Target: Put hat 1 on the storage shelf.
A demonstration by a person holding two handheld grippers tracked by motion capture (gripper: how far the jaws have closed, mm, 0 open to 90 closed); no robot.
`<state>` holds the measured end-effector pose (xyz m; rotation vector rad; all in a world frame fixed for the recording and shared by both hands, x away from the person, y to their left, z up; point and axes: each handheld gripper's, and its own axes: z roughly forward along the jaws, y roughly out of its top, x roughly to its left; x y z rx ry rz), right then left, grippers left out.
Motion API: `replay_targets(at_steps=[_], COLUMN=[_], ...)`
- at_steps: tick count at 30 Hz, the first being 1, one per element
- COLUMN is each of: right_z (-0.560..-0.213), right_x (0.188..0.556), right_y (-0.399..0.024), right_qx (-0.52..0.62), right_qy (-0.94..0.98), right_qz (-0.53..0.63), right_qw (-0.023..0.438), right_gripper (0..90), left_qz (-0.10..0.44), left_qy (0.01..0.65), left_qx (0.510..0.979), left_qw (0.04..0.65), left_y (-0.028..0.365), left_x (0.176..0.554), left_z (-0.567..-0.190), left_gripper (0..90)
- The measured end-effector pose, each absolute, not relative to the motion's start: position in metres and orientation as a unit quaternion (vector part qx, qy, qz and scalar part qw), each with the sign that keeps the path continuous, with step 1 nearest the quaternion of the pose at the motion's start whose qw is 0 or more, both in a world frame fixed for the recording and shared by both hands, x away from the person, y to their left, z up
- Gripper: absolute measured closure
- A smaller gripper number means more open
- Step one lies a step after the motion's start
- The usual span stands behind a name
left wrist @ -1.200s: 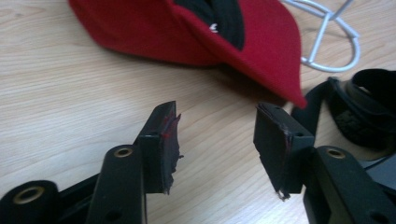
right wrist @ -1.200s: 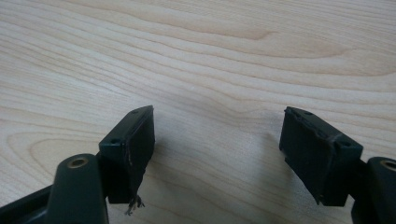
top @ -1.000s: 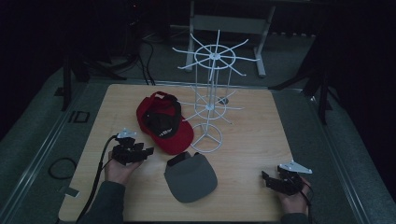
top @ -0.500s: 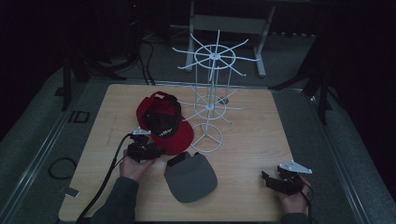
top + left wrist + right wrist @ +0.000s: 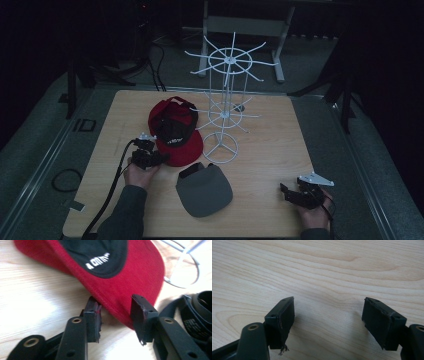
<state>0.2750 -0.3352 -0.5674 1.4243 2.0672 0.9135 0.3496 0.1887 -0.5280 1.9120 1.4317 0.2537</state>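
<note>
The left gripper (image 5: pixel 116 315) had just been closing its jaws around the brim edge of the red cap (image 5: pixel 130 282); the brim lay between the pads, one pad at its rim and the other over its top, but a gap showed, so they were not yet pinching it. The brim was probably chosen because it is the stiffest, thinnest part to grasp. The cap lay on the wooden table (image 5: pixel 280 140), left of the white wire rack (image 5: pixel 225 100), whose hooks looked meant for hanging caps. A grey cap (image 5: pixel 205 190) lay just in front, its black strap cut off at the edge of the left gripper view. The right gripper (image 5: pixel 329 322) rested near the table's right front corner, jaws spread wide over bare wood, seemingly waiting. The lettering inside the red cap was too blurred to read, and the room around the table was dark
</note>
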Motion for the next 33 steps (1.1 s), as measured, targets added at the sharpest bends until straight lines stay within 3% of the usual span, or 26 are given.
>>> replay_targets(at_steps=[9,21,27,33], right_z=[-0.567,-0.567,-0.567,-0.567], right_x=[0.275,0.275,0.275,0.275], right_y=[-0.335,-0.335,-0.335,-0.335], right_qx=[0.518,0.517,0.517,0.516], right_qy=[0.753,0.754,0.754,0.755], right_qz=[0.333,0.332,0.332,0.332], right_qw=[0.233,0.232,0.232,0.231], right_gripper=[25.7,24.9,24.8,24.6], left_qz=[0.047,0.002,-0.014,-0.019], left_qy=[0.542,0.533,0.535,0.536], left_qx=[0.756,0.761,0.754,0.744], left_qw=[0.364,0.37,0.381,0.398], left_y=[0.182,0.184,0.186,0.186], left_x=[0.361,0.371,0.374,0.372], left_z=[-0.542,-0.549,-0.55,-0.548], left_gripper=[56.8,57.2,62.8,74.4])
